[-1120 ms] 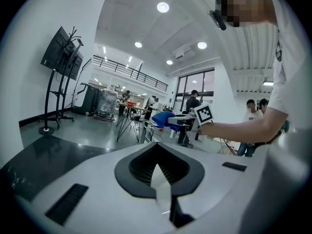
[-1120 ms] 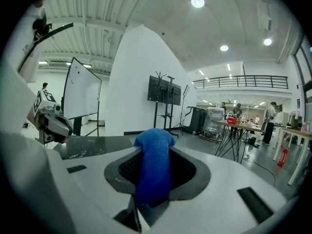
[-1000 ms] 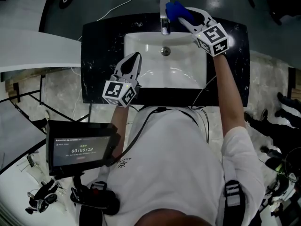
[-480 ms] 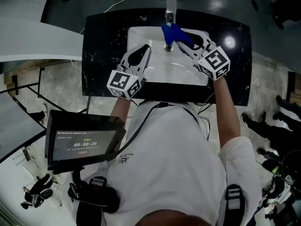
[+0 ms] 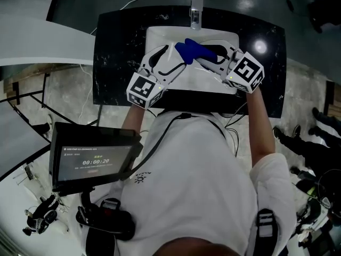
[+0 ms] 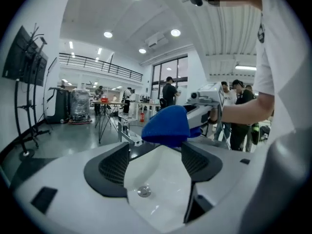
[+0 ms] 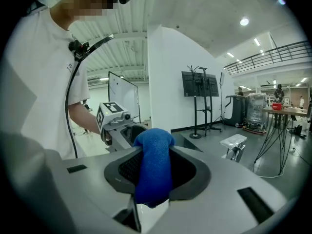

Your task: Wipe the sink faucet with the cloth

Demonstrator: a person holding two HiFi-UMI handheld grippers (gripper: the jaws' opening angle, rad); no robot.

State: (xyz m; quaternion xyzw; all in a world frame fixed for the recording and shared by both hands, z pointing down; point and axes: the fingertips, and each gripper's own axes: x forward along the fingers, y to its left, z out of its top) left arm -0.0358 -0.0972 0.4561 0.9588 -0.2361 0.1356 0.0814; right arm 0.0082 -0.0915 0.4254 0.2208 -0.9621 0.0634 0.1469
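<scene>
The chrome faucet (image 5: 196, 7) stands at the far rim of the white sink (image 5: 160, 36); it also shows as the faucet (image 7: 235, 145) in the right gripper view. My right gripper (image 5: 205, 56) is shut on a blue cloth (image 5: 190, 49) over the middle of the basin, well short of the faucet. In its own view the blue cloth (image 7: 153, 167) hangs folded between the pads. My left gripper (image 5: 173, 57) faces it from the left; its jaws have just been opening and stand wide. The cloth (image 6: 168, 126) sits at their tips, and the pads do not press on it.
The sink sits in a black stone counter (image 5: 117, 52). The drain (image 6: 144, 191) lies below the left jaws. A tablet with a running timer (image 5: 93, 161) hangs at my lower left. A white table (image 5: 32, 52) is left of the counter. People stand in the hall behind (image 6: 170, 89).
The right gripper has carried the cloth from the faucet back toward me, over the basin's middle. The left gripper has moved right to meet the cloth, and its jaws have opened.
</scene>
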